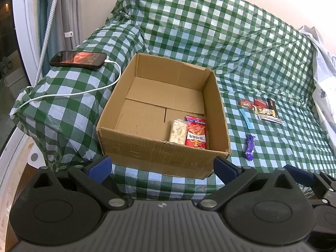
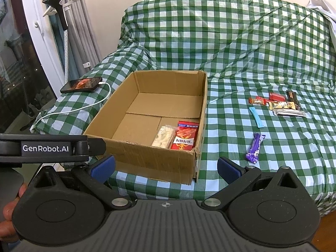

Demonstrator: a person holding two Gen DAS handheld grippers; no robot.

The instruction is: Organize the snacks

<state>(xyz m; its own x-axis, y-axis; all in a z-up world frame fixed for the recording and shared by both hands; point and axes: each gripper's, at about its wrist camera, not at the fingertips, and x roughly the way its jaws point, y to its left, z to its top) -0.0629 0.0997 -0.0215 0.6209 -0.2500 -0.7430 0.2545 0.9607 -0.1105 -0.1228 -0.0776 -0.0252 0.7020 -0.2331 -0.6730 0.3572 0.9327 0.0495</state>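
Two packets in cardboard box [image 2: 147, 159] | phone [image 2: 82, 84] left | both grippers' fingers [image 2: 103, 168] wide apart, empty

Held right gripper [image 2: 166, 169] spread wide before cardboard box [image 2: 147, 157]; inside, red packet [image 2: 184, 136] touching pale packet [image 2: 163, 136].

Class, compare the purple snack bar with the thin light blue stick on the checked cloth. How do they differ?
The purple snack bar is wider and thicker; the light blue stick is slim and flat. The purple bar lies nearer the camera, the blue stick farther back. The bar's wrapper carries pale print; the stick looks plain. Both lie outside the cardboard box, to its right.
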